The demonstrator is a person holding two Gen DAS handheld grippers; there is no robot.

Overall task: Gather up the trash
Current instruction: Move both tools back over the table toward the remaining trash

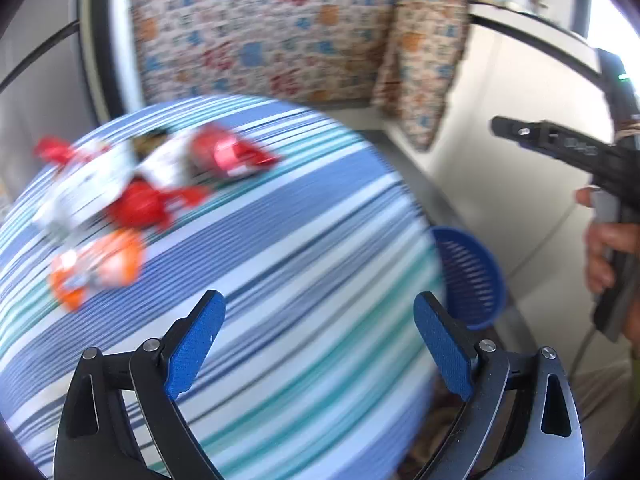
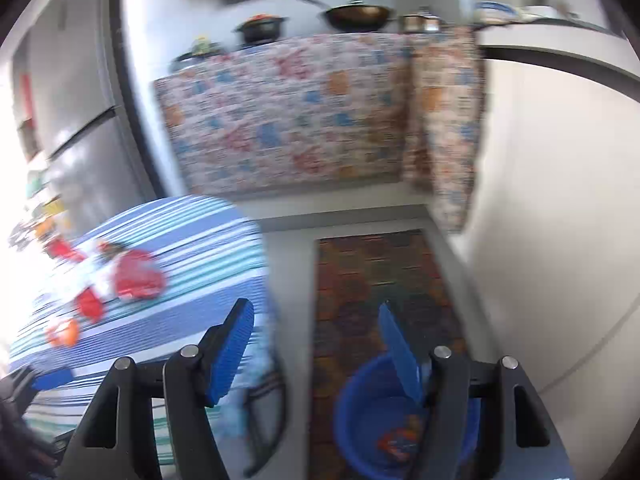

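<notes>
Frankly, we could read no brand or writing anywhere: blur smeared the red, white and orange wrappers (image 1: pixel 132 196) lying in a loose heap on the striped bench (image 1: pixel 280 280). The blue bin (image 2: pixel 372 412) on the floor beside it was partly hidden behind our right gripper (image 2: pixel 316 344), with one orange scrap (image 2: pixel 394 442) inside it. That gripper's jaws stood apart with nothing between them. Our left gripper (image 1: pixel 318 340) hung over the bench, jaws spread wide and empty, well apart from the wrappers.
</notes>
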